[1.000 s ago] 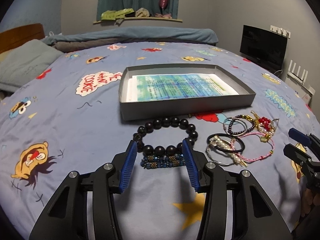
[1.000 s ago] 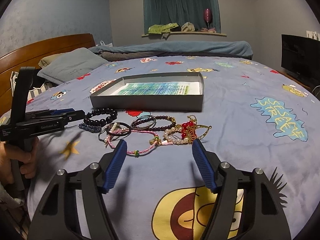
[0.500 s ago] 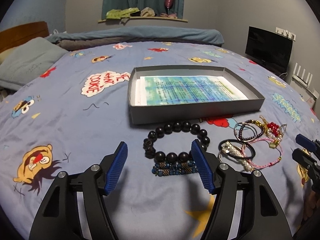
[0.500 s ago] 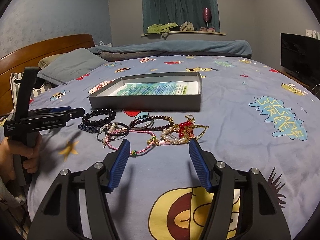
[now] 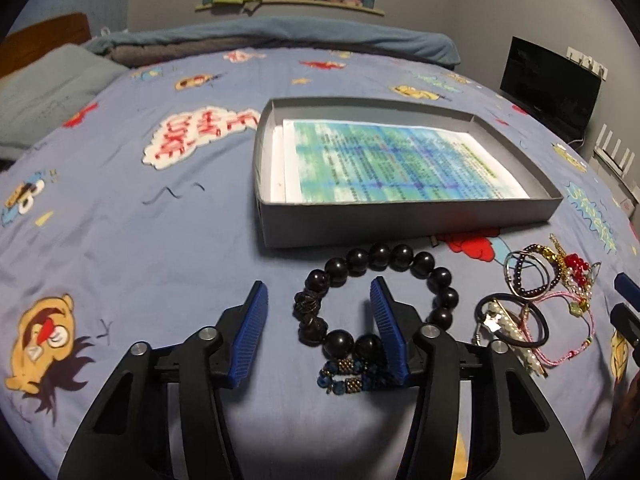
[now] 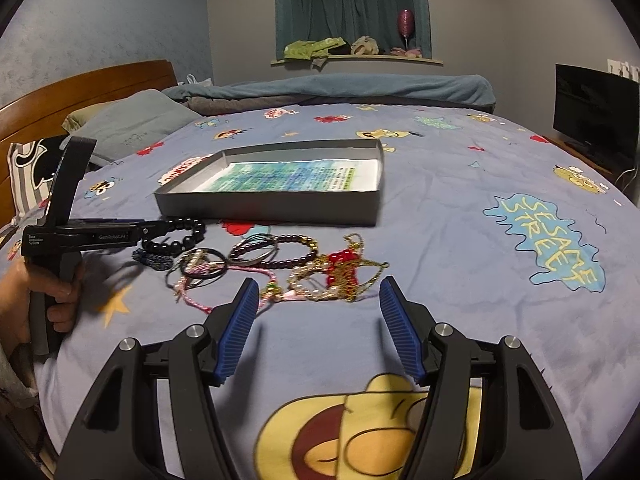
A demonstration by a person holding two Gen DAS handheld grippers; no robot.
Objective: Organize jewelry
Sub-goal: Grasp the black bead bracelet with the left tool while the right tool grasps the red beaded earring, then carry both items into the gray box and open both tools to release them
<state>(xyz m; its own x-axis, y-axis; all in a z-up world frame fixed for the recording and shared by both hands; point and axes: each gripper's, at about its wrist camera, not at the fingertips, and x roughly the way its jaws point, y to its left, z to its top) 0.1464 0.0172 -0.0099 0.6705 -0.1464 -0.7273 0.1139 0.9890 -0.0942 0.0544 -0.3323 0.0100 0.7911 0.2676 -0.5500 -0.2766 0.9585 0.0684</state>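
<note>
A black bead bracelet lies on the bed in front of a grey tray lined with printed paper. My left gripper is open; its right finger sits inside the bracelet's ring and the left side of the bracelet lies between the fingers. A small blue beaded bracelet lies just below. More jewelry, a black hair tie, pink cord bracelet and red and gold beads, lies to the right. My right gripper is open, just short of that pile.
The bed is covered by a blue cartoon-print sheet. A pillow and wooden headboard are at the far left. A black TV stands at the right. The left gripper shows in the right wrist view.
My left gripper has moved left and forward, so its right finger now sits inside the black bead bracelet. My right gripper has edged closer to the jewelry pile.
</note>
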